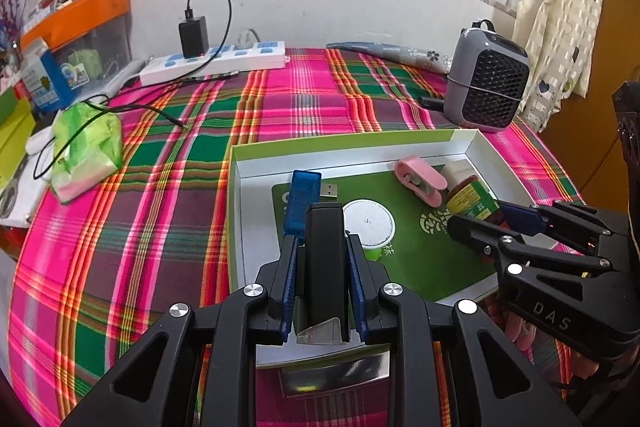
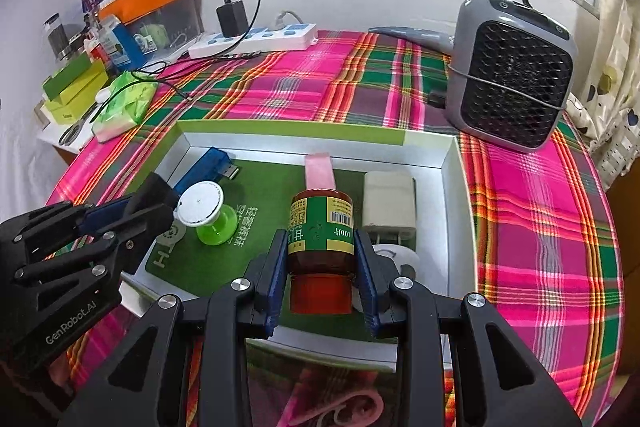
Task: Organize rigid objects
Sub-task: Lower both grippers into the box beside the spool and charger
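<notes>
Plaid cloth covers the desk where we hold both claws over the open box [image 2: 450, 163], the left claw [image 1: 322, 247] clamped on a black stick [image 1: 325, 263] and the right claw [image 2: 321, 259] gripping a brown bottle [image 2: 322, 231], each poised for setting down among the gathered items.

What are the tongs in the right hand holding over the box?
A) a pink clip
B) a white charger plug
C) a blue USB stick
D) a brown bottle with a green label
D: the right tongs are shut on the brown bottle, which has a green label, above the box.
</notes>
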Motion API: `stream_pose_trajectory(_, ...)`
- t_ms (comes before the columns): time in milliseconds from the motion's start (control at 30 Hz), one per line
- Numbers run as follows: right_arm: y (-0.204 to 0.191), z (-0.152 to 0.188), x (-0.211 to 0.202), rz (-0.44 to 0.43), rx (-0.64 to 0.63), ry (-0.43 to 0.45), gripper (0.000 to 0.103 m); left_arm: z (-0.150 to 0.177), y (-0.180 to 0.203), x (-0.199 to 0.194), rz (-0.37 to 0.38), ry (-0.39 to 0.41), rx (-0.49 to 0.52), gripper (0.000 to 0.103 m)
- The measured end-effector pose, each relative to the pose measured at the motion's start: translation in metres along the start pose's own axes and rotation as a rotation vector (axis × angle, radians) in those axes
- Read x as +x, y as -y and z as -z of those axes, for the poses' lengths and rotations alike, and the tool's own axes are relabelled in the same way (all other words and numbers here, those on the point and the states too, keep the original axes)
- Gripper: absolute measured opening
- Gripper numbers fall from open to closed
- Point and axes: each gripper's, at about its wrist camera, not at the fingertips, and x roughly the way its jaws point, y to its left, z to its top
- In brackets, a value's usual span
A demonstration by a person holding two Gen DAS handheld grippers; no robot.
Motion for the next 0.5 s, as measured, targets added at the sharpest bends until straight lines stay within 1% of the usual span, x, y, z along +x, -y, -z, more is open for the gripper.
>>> stream_pose_trajectory(133,-0.004,0.001,0.004,-0.008,-0.019,-0.011,0.033,0.001,0.003,0.0,0.007,0.003,0.011,0.022)
stream_pose_trajectory(500,-0.008,0.001,0.015,0.011,-0.045,-0.035,0.033,-0.002,0.005,0.002,0.008,0.009,0.008,0.022)
